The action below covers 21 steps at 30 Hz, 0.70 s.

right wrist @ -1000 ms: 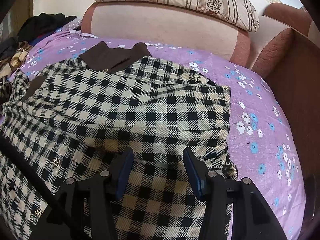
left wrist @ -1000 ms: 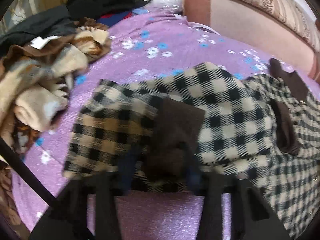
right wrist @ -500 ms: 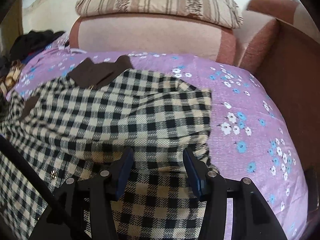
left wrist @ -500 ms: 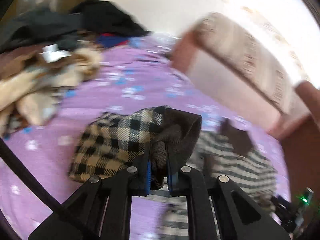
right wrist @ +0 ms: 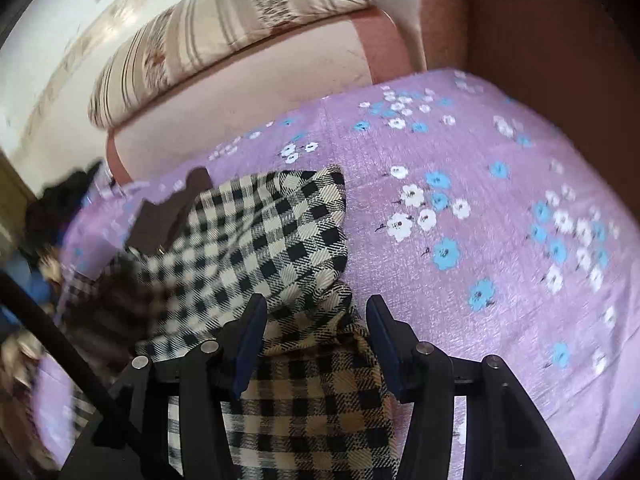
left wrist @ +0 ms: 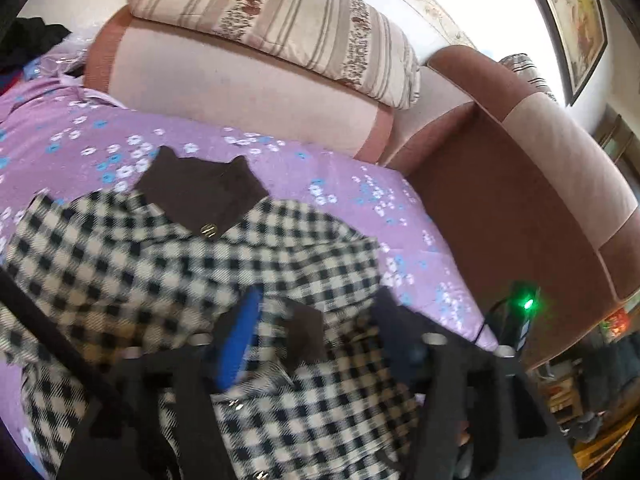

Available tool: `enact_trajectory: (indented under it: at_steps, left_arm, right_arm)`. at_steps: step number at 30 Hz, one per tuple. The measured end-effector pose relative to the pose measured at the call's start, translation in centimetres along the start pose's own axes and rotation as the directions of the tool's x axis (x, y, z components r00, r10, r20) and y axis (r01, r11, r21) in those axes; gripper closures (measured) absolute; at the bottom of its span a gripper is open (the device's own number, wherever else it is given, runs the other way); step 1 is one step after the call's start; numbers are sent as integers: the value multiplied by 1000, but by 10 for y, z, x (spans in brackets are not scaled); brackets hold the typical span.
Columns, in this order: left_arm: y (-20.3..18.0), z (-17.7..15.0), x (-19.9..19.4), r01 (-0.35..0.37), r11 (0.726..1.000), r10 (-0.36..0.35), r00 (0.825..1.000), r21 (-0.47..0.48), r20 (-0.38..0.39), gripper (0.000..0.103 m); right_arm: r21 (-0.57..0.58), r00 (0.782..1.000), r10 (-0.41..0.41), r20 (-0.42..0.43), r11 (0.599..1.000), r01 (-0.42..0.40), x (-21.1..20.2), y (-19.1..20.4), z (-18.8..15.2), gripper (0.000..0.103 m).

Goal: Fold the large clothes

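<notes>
A black-and-cream checked coat (left wrist: pixel 120 264) with a brown collar (left wrist: pixel 200 192) lies spread on the purple flowered sheet (left wrist: pixel 360 200). Low over the coat's middle is my left gripper (left wrist: pixel 318 312), its jaws opening. The sleeve's brown cuff (left wrist: pixel 308 340) sits loose between the blue pads, which do not press on it. In the right wrist view my right gripper (right wrist: pixel 316 316) stands open over the coat's (right wrist: pixel 260 240) right edge. Bunched checked cloth lies between its fingers, with a gap on the right side.
Behind the sheet runs a pink sofa backrest (left wrist: pixel 240 92) with a striped pillow (left wrist: pixel 280 20) on top. A brown armrest (left wrist: pixel 500 200) closes off the right side. Dark clothes (right wrist: pixel 60 208) are piled at the far left. A device with a green light (left wrist: pixel 528 304) shows at the right.
My left gripper carried the sleeve cuff rightward across the coat, then its jaws parted and let the cuff go. My right gripper shifted to the coat's right edge and rolled.
</notes>
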<state>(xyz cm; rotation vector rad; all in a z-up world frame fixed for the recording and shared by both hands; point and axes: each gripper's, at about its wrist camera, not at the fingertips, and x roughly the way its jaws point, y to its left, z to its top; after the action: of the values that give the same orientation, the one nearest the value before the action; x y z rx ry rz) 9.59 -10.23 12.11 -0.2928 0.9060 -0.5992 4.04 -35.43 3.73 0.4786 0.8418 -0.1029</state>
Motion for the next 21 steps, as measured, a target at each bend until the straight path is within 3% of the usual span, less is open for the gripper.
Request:
enact_trajectory:
  at_steps: [3, 7, 10, 15, 18, 21]
  left_arm:
    - [25, -14, -14, -69, 998, 69, 997, 0, -16, 38]
    - [75, -37, -44, -246, 967, 246, 969, -63, -11, 38]
    - [112, -52, -64, -276, 948, 279, 960, -160, 0, 38]
    - [149, -67, -83, -341, 915, 358, 933, -216, 43, 38]
    - [156, -71, -86, -352, 910, 372, 927, -217, 56, 38]
    - [161, -73, -89, -369, 907, 388, 919, -205, 65, 38]
  right_arm:
    - [41, 997, 72, 3, 997, -73, -4, -6, 2, 47]
    - [39, 982, 186, -27, 982, -184, 1, 4, 0, 47]
    - [6, 961, 263, -85, 965, -263, 11, 26, -6, 47]
    - [-77, 955, 269, -124, 957, -279, 35, 58, -9, 47]
    - [-67, 963, 228, -144, 969, -239, 58, 60, -8, 47]
    - [-47, 949, 244, -199, 965, -258, 80, 64, -9, 47]
